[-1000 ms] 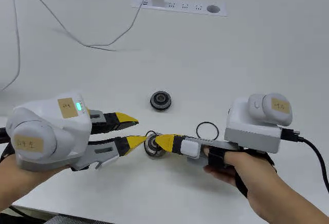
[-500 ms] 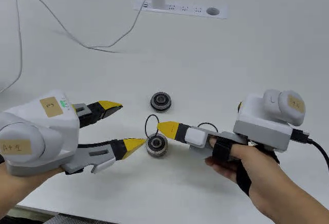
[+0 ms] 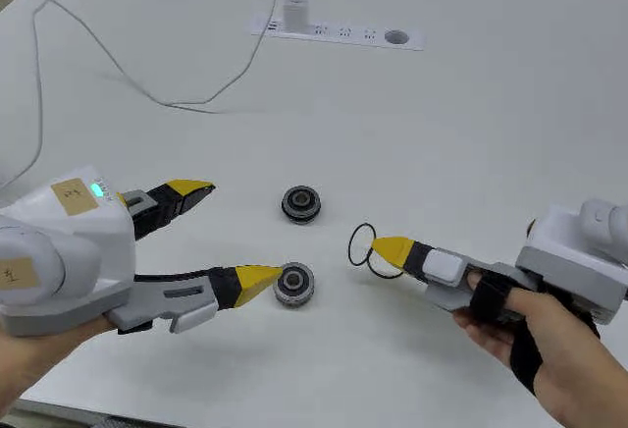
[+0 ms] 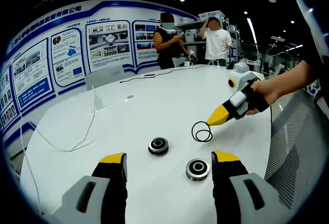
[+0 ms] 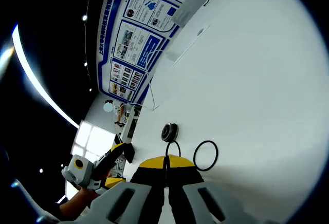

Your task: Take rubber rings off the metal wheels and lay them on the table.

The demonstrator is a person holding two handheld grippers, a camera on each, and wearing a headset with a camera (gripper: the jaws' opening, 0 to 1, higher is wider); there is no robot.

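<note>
The right gripper is pinched shut on a rubber ring, held upright beside a second ring lying on the table. The left gripper gapes wide and empty. One jaw tip is just beside the near wheel, and the far wheel sits apart.

Bright, even light from overhead ceiling strips washes the white worktop, shadows stay faint and soft, the head view is sharp, and both gripper views bend strongly toward their edges.
</note>
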